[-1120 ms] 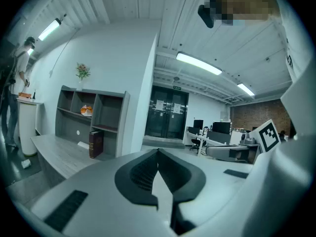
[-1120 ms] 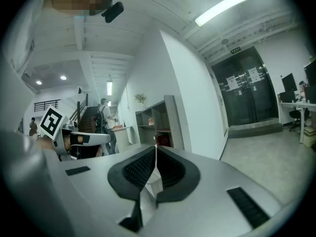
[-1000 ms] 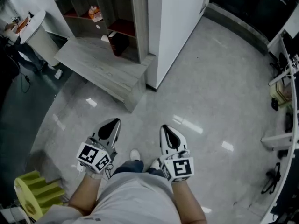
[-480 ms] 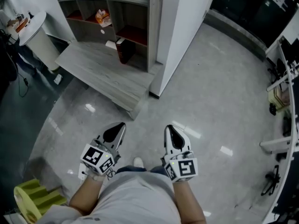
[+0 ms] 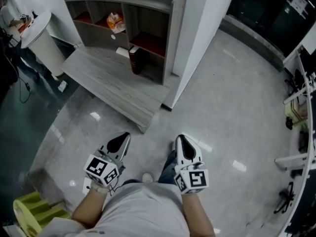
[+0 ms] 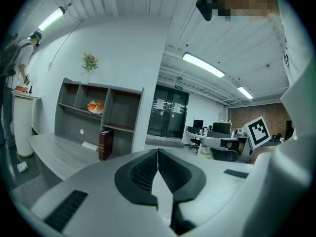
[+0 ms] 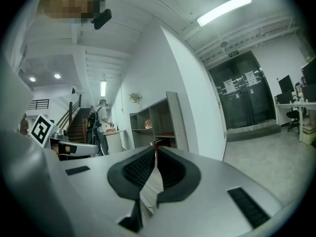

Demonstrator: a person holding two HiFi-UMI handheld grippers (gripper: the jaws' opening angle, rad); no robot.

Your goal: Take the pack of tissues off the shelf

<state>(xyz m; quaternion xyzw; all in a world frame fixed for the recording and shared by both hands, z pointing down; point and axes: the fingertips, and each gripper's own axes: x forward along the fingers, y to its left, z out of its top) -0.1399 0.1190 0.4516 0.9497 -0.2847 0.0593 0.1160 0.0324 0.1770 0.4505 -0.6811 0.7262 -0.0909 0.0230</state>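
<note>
The pack of tissues, orange and white, lies in the middle upper cubby of the grey shelf unit at the far side of the floor. It also shows small in the left gripper view, pack of tissues, and in the right gripper view, pack of tissues. My left gripper and right gripper are held low in front of the person's body, far short of the shelf. Both are shut with nothing in them, the left gripper and right gripper with jaws pressed together.
A dark red book stands on the grey desk top below the shelf, beside a small white object. A white round stand is at the left, a white pillar beside the shelf, a yellow object near left. A person stands by the stand.
The view has advanced toward the shelf, which now sits larger and further right in the head view. Both grippers stay shut and low, in about the same pose.
</note>
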